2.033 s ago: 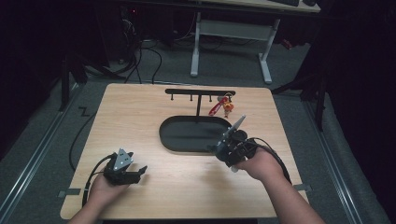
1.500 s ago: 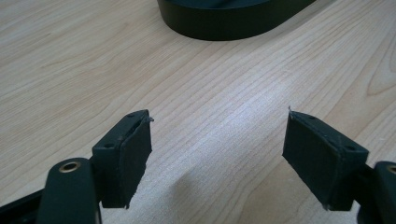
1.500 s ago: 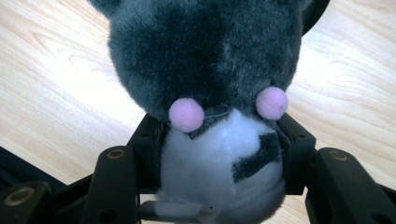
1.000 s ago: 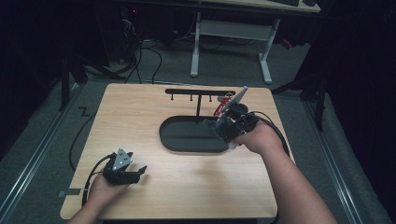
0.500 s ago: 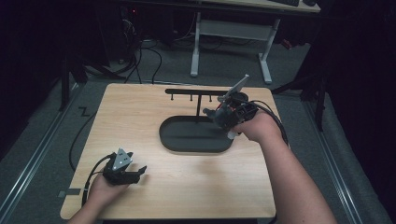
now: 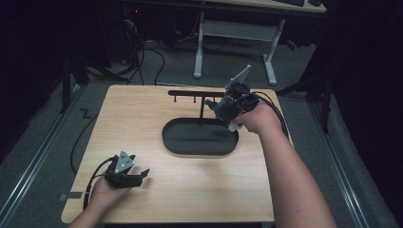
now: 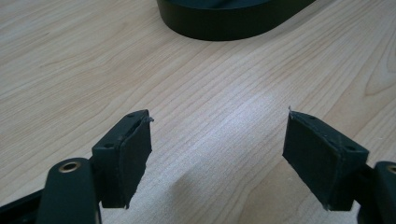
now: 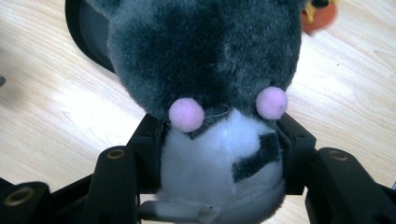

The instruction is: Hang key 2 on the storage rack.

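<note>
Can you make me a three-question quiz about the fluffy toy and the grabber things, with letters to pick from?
1. Where is the plush toy?
A. between the jaws of the right gripper
B. lying flat in the black oval tray
C. under the left gripper

2. What colour are the two little pom-poms on the toy?
A. green
B. pink
C. blue

3. How do the left gripper's jaws stand?
A. shut on a toy
B. shut on nothing
C. wide apart

Answers: 1 A, the right gripper view shows both jaws pressing the toy's sides. 2 B, both pom-poms look pink. 3 C, bare wooden table shows between them.
</note>
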`<state>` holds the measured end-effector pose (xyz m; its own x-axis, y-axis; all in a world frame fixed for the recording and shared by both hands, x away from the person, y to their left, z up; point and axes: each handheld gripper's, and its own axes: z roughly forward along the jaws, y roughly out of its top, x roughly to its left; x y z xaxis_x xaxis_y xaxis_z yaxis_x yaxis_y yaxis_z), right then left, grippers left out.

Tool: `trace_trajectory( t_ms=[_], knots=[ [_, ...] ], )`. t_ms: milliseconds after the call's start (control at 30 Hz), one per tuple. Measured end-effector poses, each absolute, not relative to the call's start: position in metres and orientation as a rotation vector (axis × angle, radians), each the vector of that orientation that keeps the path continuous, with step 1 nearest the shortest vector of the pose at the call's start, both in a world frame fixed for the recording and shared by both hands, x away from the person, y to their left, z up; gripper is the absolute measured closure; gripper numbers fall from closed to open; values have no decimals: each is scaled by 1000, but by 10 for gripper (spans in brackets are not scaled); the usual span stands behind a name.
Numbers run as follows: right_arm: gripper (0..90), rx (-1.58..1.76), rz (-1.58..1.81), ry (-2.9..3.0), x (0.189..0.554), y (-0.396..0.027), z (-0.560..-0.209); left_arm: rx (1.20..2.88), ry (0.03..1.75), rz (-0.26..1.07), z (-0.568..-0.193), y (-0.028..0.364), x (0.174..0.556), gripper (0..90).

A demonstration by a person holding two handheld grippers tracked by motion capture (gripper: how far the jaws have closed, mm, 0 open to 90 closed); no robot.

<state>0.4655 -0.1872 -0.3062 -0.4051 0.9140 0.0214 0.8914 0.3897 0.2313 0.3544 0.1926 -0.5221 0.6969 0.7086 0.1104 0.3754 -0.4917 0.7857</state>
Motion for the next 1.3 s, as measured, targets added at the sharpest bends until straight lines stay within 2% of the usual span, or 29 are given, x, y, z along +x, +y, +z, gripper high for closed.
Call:
trace_trajectory(
  t_ms=[400, 1300],
  knots=[
    [472, 1675, 304, 2475, 480, -188, -308, 2129, 828, 548, -523, 193, 355, 238],
    [463, 1705, 278, 2543, 480, -191, -368, 2140, 821, 534, -524, 191, 355, 238]
  ],
)
